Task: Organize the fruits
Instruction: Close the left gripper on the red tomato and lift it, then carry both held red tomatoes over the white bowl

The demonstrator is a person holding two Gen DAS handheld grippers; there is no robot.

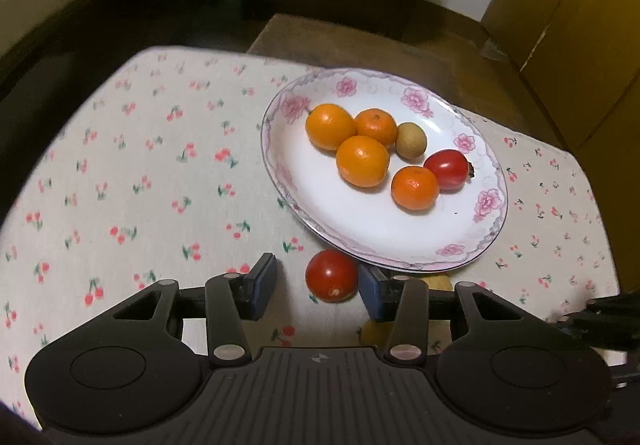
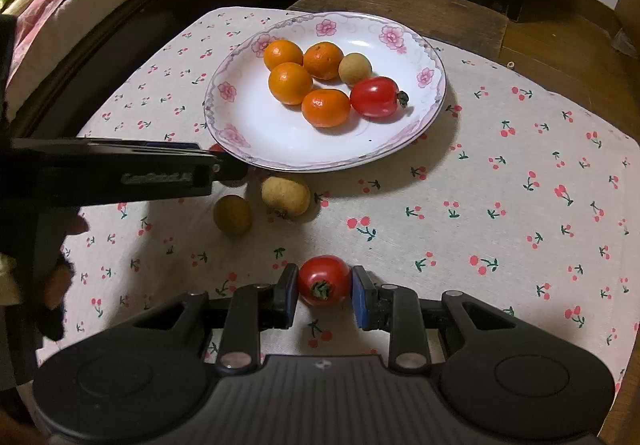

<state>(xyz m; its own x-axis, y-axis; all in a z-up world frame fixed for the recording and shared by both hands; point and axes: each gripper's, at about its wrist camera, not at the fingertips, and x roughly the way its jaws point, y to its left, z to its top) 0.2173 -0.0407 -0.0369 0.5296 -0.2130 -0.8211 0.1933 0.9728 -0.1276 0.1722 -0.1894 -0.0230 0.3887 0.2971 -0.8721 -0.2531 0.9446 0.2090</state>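
Glossy red tomato [image 2: 323, 281] seen on cherry-print desk [image 2: 500, 213], stem end turned toward camera, clenched between right tongs [image 2: 324, 295]. Second tomato [image 1: 331, 276] lies just beside plate [image 1: 486, 241], between released left tongs [image 1: 318, 291], right pad near it, contact unclear.

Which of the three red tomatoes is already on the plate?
The tomato with the dark stem, beside an orange near the plate rim; the other two lie on the tablecloth by the grippers.

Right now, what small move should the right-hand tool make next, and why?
Probably lift and carry toward the plate: the right tool has its pads on both sides of a tomato, low by the cloth, and the plate has bare space near its other tomato.
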